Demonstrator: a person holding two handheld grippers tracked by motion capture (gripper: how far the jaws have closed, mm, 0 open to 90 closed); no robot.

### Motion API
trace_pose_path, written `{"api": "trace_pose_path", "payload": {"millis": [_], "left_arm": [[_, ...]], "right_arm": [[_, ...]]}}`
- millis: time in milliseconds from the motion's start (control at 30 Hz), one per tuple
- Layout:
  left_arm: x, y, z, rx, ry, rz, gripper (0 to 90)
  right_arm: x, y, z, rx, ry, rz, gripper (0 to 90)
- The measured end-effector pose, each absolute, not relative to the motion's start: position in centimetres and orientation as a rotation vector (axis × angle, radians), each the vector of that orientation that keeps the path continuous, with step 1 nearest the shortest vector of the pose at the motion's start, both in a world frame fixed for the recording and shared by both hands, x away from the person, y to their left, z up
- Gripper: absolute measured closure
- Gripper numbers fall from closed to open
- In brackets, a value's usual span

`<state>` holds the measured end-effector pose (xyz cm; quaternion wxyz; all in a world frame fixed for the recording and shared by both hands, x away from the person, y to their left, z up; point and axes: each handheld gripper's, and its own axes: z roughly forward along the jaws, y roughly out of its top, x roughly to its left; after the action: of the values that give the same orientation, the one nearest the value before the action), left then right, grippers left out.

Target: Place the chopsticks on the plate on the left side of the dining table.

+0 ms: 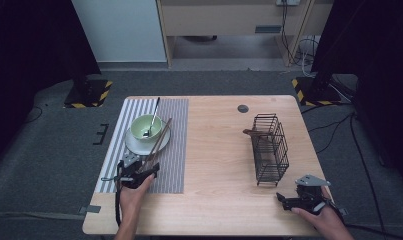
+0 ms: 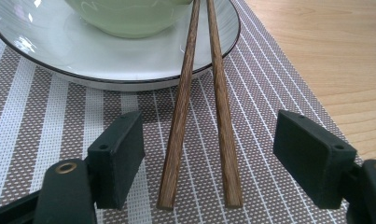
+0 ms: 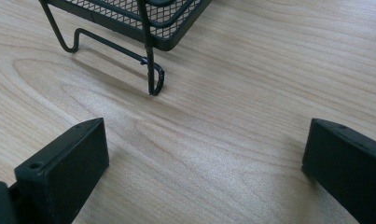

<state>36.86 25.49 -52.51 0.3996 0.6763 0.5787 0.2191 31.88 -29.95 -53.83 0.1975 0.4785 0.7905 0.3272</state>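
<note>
- The left tool [image 1: 139, 172] sits at the near end of the striped placemat [image 1: 174, 150], on the left half of the wooden bench [image 1: 219, 150], with a hand wrapped around its body.
- Its jaws stand wide apart with the chopsticks [image 2: 202, 121] between them; in the left gripper view a clear gap shows on either side, so neither pad touches the wood.
- The pair of brown chopsticks lies with its near ends on the placemat and its far part propped on the rim of the white plate [image 2: 45, 60], leaning against the side of the green bowl [image 2: 129, 18].
- The two sticks lie close together at the plate and spread slightly toward the tool.
- In the high view, the green bowl stands on the white plate at the far part of the placemat, and a metal spoon [image 1: 153, 117] rests in the bowl with its handle pointing away from the person.
- The right tool [image 1: 301, 200] rests on the bench at the near right corner, held by the other hand, well apart from the chopsticks.
- Its jaws are spread wide with only bare wood between them.
- A black wire rack [image 1: 270, 147] stands on the right half of the bench, just beyond the right tool; one of its bent wire feet shows in the right gripper view.
</note>
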Motion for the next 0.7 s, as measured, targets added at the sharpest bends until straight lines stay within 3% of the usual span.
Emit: {"api": "trace_pose_path", "payload": {"millis": [300,700], "left_arm": [[37.11,25.35,-52.74,1.743,1.477,0.595,28.4],[37.10,25.45,-52.73,1.768,1.493,0.633,43.5]], "right_arm": [[31.88,-29.95,-53.83,1.339,2.213,0.916,0.4],[31.87,-29.94,-53.83,1.341,2.214,0.916,0.4]]}}
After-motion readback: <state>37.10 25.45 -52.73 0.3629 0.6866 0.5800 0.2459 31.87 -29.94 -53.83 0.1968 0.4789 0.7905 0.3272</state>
